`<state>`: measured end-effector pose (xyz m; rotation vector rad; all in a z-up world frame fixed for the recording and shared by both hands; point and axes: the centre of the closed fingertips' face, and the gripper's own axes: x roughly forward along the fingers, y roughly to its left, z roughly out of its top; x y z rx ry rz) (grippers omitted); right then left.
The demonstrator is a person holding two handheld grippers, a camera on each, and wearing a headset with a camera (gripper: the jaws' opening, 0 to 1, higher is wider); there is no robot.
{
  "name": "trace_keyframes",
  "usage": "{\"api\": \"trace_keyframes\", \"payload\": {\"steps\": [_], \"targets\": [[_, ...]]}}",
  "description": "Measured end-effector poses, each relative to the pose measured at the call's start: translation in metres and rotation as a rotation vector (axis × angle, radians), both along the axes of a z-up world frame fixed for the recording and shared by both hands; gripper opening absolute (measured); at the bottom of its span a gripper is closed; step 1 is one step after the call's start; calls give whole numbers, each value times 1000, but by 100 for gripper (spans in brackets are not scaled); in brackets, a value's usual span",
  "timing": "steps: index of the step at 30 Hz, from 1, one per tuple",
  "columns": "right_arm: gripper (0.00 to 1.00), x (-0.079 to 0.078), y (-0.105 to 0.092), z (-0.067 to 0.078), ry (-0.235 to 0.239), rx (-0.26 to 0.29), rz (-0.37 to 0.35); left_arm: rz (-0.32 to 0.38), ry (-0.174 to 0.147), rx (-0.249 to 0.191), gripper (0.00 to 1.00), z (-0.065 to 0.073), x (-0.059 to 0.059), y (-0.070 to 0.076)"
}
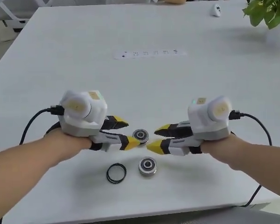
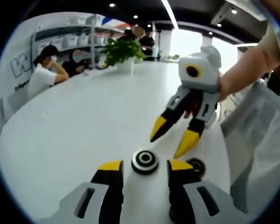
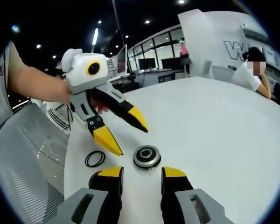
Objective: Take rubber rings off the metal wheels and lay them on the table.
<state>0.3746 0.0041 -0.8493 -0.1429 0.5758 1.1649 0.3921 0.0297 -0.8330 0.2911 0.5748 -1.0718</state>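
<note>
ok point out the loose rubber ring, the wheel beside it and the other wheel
rubber ring (image 1: 108, 173), head view, left side of its band
wheel beside ring (image 1: 147, 166), head view, its hub
other wheel (image 1: 141, 135), head view, its hub

A small metal wheel (image 1: 140, 135) lay mid-frame on the white table (image 1: 177, 84), between the left gripper (image 1: 130, 133) and the right gripper (image 1: 152, 137). Below it lay a second metal wheel (image 1: 147, 166), with a black rubber ring (image 1: 116, 173) just left of it.
</note>
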Motion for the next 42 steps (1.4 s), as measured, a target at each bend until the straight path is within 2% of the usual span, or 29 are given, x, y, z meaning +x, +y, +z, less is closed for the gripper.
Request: {"api": "trace_keyframes", "payload": {"steps": [7,14,20,21,26,31,41,42], "targets": [[29,0,-1,-2,2,-3,-3,-16,1,24,31,-8,3,-6],[29,0,-1,-4,5,-3,-6,-34,-11,44,24,-11,4,-13],[29,1,0,-6,7,-4,-6,-39,-14,77,17,-17,5,-12],[29,1,0,-6,7,-4,-6,-34,-20,69,15,-16,7,-13],[29,3,3,-7,3,-7,-11,-30,-43,77,14,-16,4,-17],[29,8,9,-9,-5,-8,-22,0,-36,60,14,-15,3,-16],[30,14,24,-13,-42,-26,-39,22,-33,68,13,-16,2,-14],[29,14,23,-16,-43,-44,-46,24,-33,68,13,-17,2,-14]]}}
